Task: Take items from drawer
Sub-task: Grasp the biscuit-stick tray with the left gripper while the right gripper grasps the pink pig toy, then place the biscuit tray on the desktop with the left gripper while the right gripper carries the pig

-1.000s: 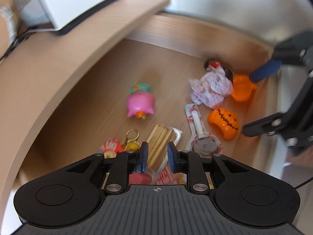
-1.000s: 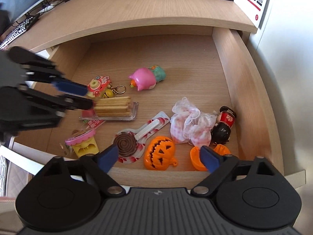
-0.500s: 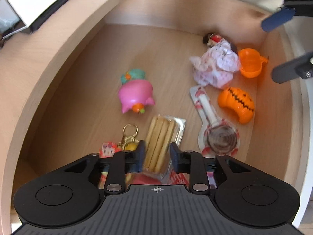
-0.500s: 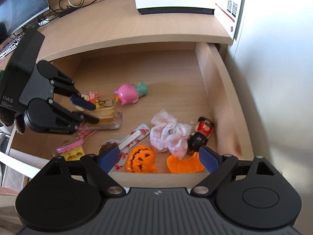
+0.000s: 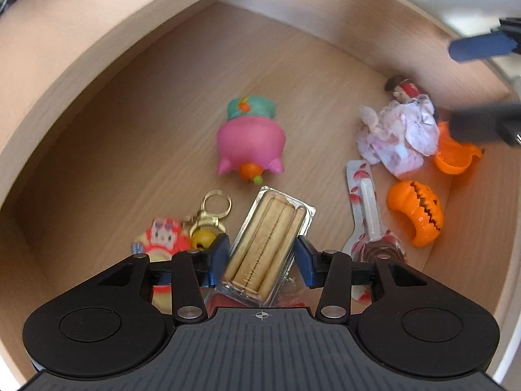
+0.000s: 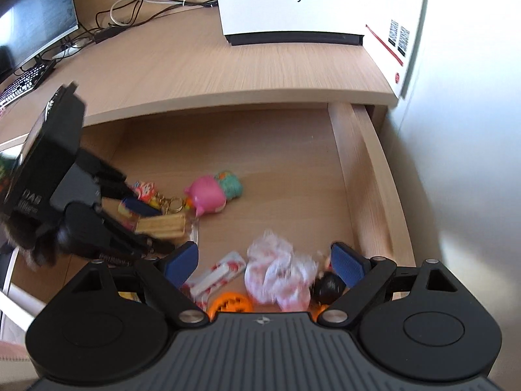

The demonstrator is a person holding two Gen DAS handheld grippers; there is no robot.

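The wooden drawer [image 6: 368,176] is pulled out with toys and snacks on its floor. My left gripper [image 5: 260,257] is low inside it, open, with one finger on each side of a clear pack of biscuit sticks [image 5: 270,231] that lies flat. The right wrist view shows that pack [image 6: 161,224] between the left fingers. My right gripper [image 6: 263,260] hangs open above the drawer's front right, over a doll in a pink-white dress [image 6: 280,270] and holding nothing. A pink pig toy [image 5: 249,140] lies just past the pack.
An orange pumpkin [image 5: 416,215], an orange half shell [image 5: 456,156], a wrapped lollipop [image 5: 368,202] and a keychain toy [image 5: 162,234] also lie in the drawer. On the desk above it stand a white box [image 6: 293,3], cables and a monitor [image 6: 35,16].
My left gripper has dropped deeper into the drawer and spread its fingers wider around the biscuit pack. The right gripper has pulled back and up, still open.
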